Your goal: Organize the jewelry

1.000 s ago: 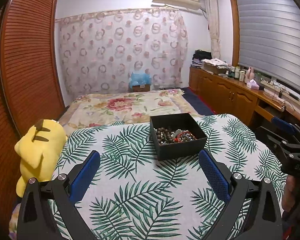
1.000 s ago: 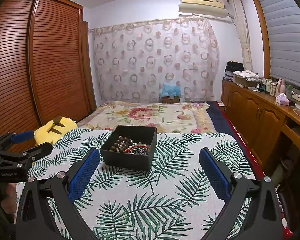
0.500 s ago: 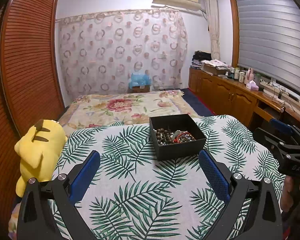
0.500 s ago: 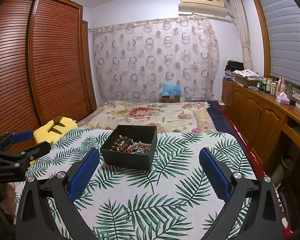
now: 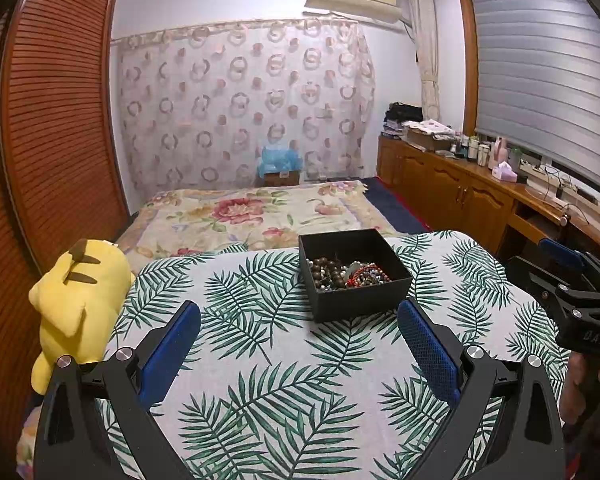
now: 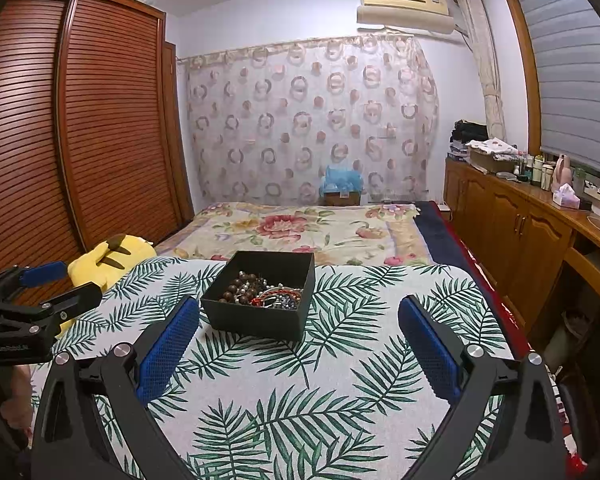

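Note:
A black open box [image 5: 354, 274] stands on the palm-leaf tablecloth [image 5: 260, 360]; it also shows in the right wrist view [image 6: 260, 300]. Inside lies a heap of jewelry [image 5: 346, 274]: brown bead bracelets, red cord and small beads, seen too in the right wrist view [image 6: 262, 294]. My left gripper [image 5: 299, 316] is open and empty, a little short of the box's near side. My right gripper [image 6: 299, 312] is open and empty, just short of the box's near right corner. Each gripper shows at the edge of the other's view.
A yellow plush toy [image 5: 76, 304] lies at the table's left edge. A bed with a floral cover [image 5: 252, 216] is beyond the table. Wooden cabinets [image 6: 532, 232] with bottles run along the right wall. A louvered wardrobe [image 6: 80, 140] stands on the left.
Both grippers have shifted very slightly; the box sits a touch further off in the left wrist view. Both stay open and nothing was taken hold of.

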{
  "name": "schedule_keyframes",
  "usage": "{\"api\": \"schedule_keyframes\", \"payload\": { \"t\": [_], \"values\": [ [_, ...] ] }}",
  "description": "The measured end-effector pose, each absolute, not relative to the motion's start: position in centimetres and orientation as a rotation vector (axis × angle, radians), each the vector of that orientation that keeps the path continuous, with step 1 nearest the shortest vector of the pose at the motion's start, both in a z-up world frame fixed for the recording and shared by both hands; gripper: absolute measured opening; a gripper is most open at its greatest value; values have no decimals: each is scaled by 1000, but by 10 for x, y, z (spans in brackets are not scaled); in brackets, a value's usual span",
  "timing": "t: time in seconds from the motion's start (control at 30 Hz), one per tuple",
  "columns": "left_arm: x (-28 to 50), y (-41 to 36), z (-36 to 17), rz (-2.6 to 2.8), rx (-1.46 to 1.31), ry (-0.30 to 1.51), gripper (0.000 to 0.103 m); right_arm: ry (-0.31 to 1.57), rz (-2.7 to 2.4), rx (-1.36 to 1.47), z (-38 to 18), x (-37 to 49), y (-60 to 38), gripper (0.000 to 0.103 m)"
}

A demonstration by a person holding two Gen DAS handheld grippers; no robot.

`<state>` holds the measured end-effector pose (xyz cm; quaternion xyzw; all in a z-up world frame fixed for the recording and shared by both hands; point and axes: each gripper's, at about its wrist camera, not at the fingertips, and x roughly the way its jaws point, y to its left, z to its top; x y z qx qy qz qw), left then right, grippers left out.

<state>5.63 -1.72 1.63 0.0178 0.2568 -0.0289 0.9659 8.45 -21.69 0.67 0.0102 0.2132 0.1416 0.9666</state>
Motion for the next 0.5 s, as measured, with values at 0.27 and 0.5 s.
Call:
{"api": "schedule_keyframes", "payload": {
  "t": [0.27, 0.5],
  "values": [
    [56, -18, 17, -59, 36, 520, 95, 431, 285, 20, 6, 83, -216, 100],
    [56, -18, 16, -61, 36, 519, 95, 431, 285, 21, 7, 84, -217, 100]
  ]
}}
